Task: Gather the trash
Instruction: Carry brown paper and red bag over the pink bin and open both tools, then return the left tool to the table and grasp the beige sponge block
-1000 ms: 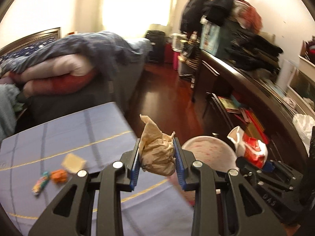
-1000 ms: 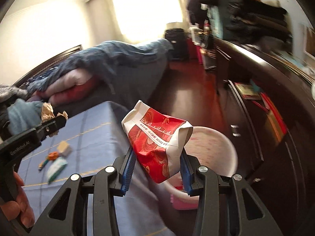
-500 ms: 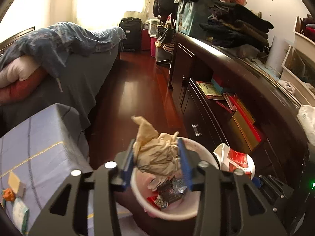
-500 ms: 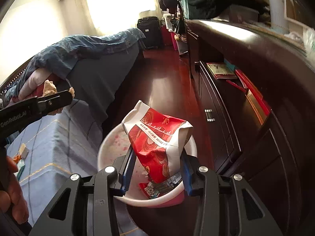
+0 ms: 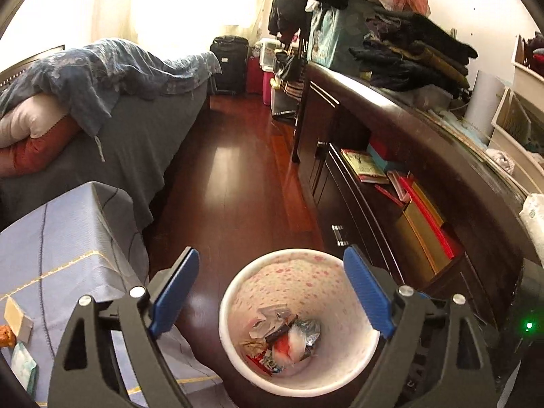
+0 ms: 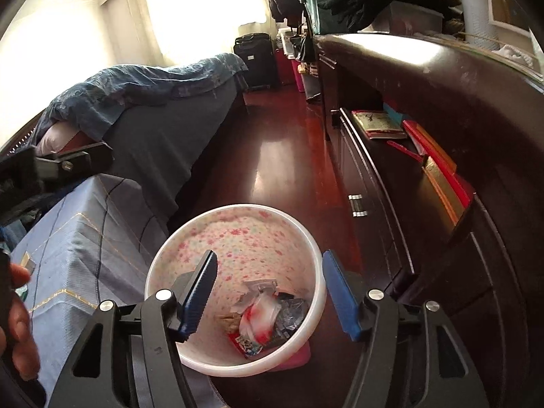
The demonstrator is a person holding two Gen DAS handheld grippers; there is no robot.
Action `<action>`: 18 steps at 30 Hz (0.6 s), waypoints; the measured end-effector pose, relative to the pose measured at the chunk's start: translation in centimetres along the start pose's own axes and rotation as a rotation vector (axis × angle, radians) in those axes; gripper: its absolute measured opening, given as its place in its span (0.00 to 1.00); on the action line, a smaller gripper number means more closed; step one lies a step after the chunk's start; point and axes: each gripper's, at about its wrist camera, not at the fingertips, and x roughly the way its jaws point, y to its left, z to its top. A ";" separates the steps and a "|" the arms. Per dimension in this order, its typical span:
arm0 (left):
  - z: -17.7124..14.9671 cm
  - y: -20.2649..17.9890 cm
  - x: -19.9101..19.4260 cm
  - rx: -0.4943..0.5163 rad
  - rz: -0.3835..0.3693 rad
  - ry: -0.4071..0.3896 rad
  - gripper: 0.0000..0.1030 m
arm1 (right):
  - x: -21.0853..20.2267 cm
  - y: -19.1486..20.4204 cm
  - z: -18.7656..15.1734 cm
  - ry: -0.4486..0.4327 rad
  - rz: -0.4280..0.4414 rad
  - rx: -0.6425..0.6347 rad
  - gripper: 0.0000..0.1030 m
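Note:
A white waste bin (image 5: 353,360) with a pink-speckled liner stands on the floor beside the table. Both grippers hover over it. My left gripper (image 5: 271,251) has its jaws opening wide, nothing between them. The jaws of my right gripper (image 6: 269,255) are opening too, also empty. In the bin lie the red-and-white bag (image 6: 260,316), a tan paper wad (image 6: 229,321) and other wrappers (image 5: 306,333). The left gripper's tip (image 6: 85,159) shows at the left of the right wrist view. On the blue-clothed table (image 5: 61,255) lie a yellowish block (image 5: 15,316) and a pale packet (image 5: 23,367).
A dark wooden dresser (image 5: 425,156) with books on its shelf runs along the right, close to the bin. A bed (image 5: 119,136) with a blue quilt stands at the left. Red-brown wooden floor (image 5: 231,187) lies between them. A hand (image 6: 17,323) holds the left gripper.
Both grippers swung from over the table to above the bin and opened. The tan paper wad and the red-and-white bag left the jaws and now lie in the bin.

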 end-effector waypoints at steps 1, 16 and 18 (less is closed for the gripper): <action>0.0 0.2 -0.5 0.000 0.006 -0.007 0.87 | -0.3 0.2 -0.1 -0.001 -0.014 0.000 0.63; -2.5 10.4 -8.6 0.039 0.297 -0.064 0.96 | -6.8 8.2 -1.5 -0.056 0.124 -0.074 0.74; -3.2 13.0 -9.2 0.016 0.328 -0.043 0.96 | -7.3 9.8 -1.9 -0.052 0.146 -0.100 0.74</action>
